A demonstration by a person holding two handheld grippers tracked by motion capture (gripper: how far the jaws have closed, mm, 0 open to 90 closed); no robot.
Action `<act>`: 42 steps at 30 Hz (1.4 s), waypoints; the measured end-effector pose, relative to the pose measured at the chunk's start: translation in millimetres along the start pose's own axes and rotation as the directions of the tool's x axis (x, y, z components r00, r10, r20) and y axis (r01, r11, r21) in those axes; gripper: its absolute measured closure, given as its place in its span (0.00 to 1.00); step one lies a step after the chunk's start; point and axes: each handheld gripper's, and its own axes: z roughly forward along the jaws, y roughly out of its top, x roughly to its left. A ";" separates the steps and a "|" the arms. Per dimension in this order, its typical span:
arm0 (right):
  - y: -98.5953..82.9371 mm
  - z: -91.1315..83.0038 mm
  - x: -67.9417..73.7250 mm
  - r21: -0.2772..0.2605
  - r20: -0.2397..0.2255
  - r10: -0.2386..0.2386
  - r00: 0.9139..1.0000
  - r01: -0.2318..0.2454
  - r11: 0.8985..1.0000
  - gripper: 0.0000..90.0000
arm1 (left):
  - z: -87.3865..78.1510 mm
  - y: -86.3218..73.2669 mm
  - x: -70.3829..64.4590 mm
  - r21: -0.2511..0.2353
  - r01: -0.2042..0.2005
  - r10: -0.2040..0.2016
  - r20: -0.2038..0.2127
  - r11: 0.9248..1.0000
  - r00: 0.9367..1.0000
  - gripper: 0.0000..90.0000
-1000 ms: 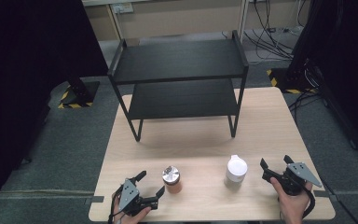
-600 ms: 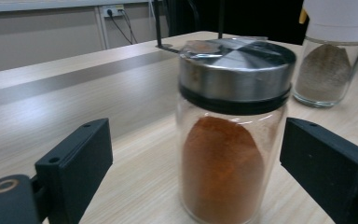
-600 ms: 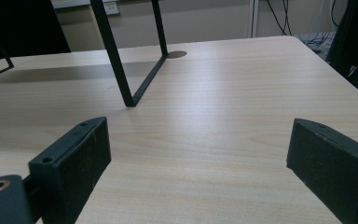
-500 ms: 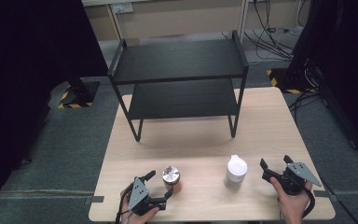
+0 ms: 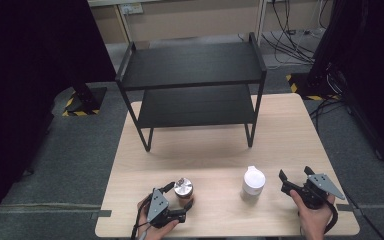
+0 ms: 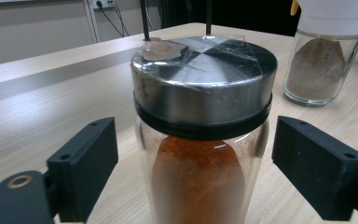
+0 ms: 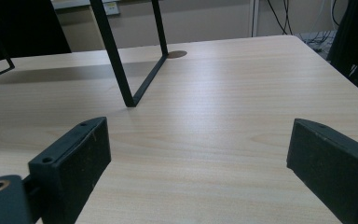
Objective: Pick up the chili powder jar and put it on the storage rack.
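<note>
Between the spread jaws of the left gripper (image 6: 193, 172) a glass jar (image 6: 200, 140) of orange-red powder is seen, upright on the table (image 5: 280, 140), capped by a metal lid (image 6: 204, 74) with a black ring beneath it. Clear gaps are left between the jar and both jaws; nothing is gripped. Beyond the jar and off to that gripper's right, a second jar (image 6: 326, 56) with a white cap and pale brown powder is placed, apart from the first. At the near table edge in the high view, the left gripper (image 5: 180, 202) is held around the metal-lidded jar (image 5: 183, 188), and the white-capped jar (image 5: 253, 182) is set between it and the right gripper (image 5: 296, 181). The right gripper (image 7: 198, 168) is held wide open and empty over bare wood. Ahead of it, a black shelf rack (image 5: 192, 75) is stood, its leg (image 7: 121, 60) seen nearby.
</note>
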 end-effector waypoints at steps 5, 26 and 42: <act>0.9 0.5 -0.1 0.005 -0.005 -0.003 1.000 0.003 1.000 0.07 | 3.4 4.6 -3.1 0.024 0.000 0.001 -0.007 1.000 1.000 0.23; 2.1 1.1 -0.8 0.012 -0.007 0.007 1.000 -0.007 1.000 0.06 | 4.3 1.5 -10.9 -0.014 -0.008 0.008 -0.031 1.000 0.999 0.34; 2.2 1.1 -0.6 0.013 -0.006 0.007 1.000 -0.007 1.000 0.06 | -12.4 9.0 -10.0 -0.135 -0.017 0.004 -0.099 0.991 0.995 0.34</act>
